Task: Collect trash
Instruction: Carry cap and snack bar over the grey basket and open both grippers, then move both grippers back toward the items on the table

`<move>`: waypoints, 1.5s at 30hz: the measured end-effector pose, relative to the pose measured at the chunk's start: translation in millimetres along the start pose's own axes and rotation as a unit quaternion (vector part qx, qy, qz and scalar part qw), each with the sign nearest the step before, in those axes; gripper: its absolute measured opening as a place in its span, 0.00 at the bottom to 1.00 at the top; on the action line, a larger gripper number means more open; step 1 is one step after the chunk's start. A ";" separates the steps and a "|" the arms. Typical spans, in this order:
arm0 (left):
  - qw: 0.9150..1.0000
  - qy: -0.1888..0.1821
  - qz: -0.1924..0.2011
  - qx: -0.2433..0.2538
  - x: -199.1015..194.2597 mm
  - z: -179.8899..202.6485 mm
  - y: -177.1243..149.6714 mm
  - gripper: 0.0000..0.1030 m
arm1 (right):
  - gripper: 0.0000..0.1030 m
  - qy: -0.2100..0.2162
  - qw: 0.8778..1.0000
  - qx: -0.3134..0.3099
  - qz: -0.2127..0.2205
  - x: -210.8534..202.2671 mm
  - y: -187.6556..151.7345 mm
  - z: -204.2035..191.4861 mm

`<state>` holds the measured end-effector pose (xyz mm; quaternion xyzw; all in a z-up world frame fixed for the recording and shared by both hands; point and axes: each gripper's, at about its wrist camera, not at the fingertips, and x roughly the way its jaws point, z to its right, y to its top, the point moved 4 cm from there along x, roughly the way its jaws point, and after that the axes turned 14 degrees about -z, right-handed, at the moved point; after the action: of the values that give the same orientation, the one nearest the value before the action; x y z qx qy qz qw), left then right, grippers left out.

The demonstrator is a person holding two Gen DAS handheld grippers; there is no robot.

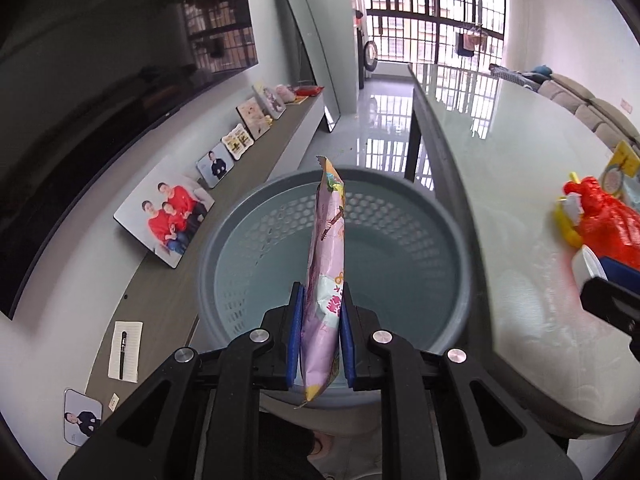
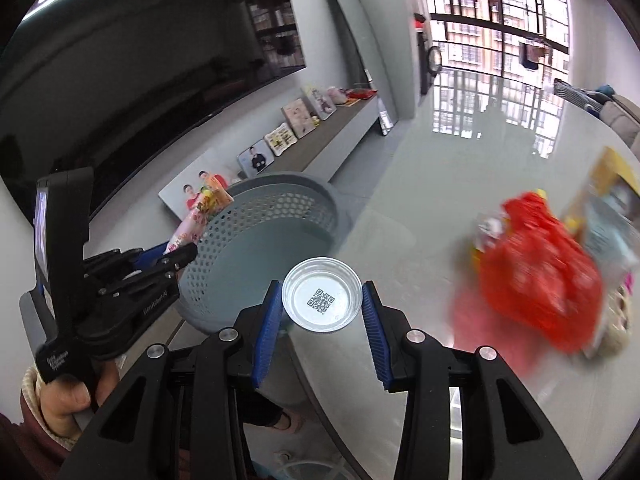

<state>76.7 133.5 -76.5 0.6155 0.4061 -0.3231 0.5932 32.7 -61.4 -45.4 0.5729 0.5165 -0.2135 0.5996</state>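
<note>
Pink snack wrapper (image 1: 326, 276), print unreadable, clamped upright between the left gripper (image 1: 322, 328) pads above the grey perforated basket (image 1: 460, 248). Right gripper (image 2: 322, 306) pinches a clear round lid (image 2: 320, 300) bearing a QR code, over the table (image 2: 420, 216) edge. Red bag (image 2: 540, 280) blurred.

Glossy table (image 1: 520, 200) carries a red bag (image 1: 604, 220)
</note>
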 end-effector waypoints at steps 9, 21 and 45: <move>0.999 -0.014 -0.037 -0.008 49.4 -33.9 11.9 0.17 | 0.38 0.016 0.999 -0.024 -0.030 66.7 56.5 -31.5; 0.998 -0.013 -0.058 -0.016 78.2 -39.3 18.3 0.20 | 0.39 0.021 0.998 -0.026 -0.052 107.9 77.3 -33.7; 0.999 -0.008 -0.042 -0.030 53.8 -46.5 12.6 0.66 | 0.61 0.020 1.000 -0.001 -0.014 76.0 61.8 -21.8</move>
<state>108.7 186.4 -113.9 0.5771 0.4368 -0.3402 0.6003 105.5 -0.5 -78.1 0.5691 0.5366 -0.2103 0.5865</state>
